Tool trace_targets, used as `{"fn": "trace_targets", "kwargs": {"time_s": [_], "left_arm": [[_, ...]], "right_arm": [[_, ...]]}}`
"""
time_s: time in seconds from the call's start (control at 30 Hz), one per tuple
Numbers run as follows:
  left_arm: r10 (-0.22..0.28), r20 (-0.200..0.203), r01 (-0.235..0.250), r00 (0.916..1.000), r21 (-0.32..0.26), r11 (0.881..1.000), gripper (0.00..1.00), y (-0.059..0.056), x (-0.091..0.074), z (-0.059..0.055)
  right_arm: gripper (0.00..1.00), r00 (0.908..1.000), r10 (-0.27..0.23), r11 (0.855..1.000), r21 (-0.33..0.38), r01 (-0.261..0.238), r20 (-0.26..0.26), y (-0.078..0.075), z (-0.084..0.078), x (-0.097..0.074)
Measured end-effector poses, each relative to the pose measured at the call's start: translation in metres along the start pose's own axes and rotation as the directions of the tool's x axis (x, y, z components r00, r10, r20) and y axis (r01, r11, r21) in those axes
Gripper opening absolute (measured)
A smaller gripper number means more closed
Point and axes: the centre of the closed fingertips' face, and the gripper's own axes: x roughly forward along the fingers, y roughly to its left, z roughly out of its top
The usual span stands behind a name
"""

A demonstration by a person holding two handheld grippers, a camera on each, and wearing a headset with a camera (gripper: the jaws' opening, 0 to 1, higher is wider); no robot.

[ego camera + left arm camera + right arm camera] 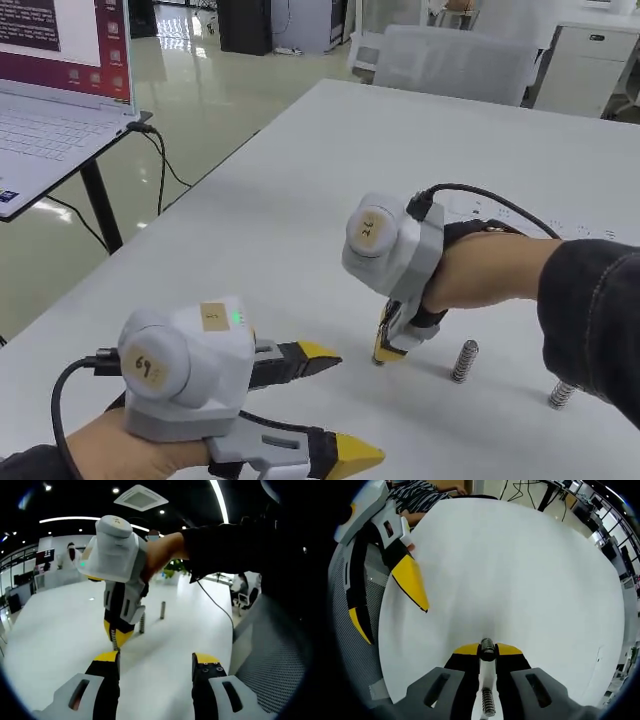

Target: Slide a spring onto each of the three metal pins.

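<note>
The grey left gripper with yellow tips (340, 405) lies low over the white table (300, 200), jaws wide apart. Its round sticker (150, 368) says "69". The grey right gripper (385, 352) points straight down, pinching a small metal spring (487, 649) at the table. Two upright springs (464, 361) stand near its right.
</note>
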Motion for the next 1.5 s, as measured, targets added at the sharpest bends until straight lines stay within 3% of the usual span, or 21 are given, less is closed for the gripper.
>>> {"fn": "trace_targets", "kwargs": {"time_s": [0.33, 0.77, 1.23, 1.5], "left_arm": [[-0.001, -0.001, 0.001, 1.0000, 0.000, 1.000, 0.52, 0.000, 0.000, 0.000], [-0.002, -0.004, 0.002, 1.0000, 0.001, 1.000, 0.52, 0.000, 0.000, -0.002], [0.000, -0.006, 0.000, 1.0000, 0.002, 1.000, 0.52, -0.001, 0.000, -0.003], [0.000, -0.006, 0.000, 1.0000, 0.002, 1.000, 0.52, 0.000, 0.000, -0.003]], "right_arm": [[0.10, 0.9999, -0.010, 1.000, -0.014, 0.010, 0.009, -0.002, 0.001, 0.000], [0.18, 0.9998, 0.000, 1.000, -0.005, 0.000, 0.020, 0.002, 0.000, 0.001], [0.36, 0.9996, -0.006, 1.000, 0.016, 0.006, 0.027, 0.001, -0.006, 0.002], [0.51, 0.9996, 0.004, 1.000, 0.019, -0.005, 0.027, 0.004, -0.010, 0.003]]}}
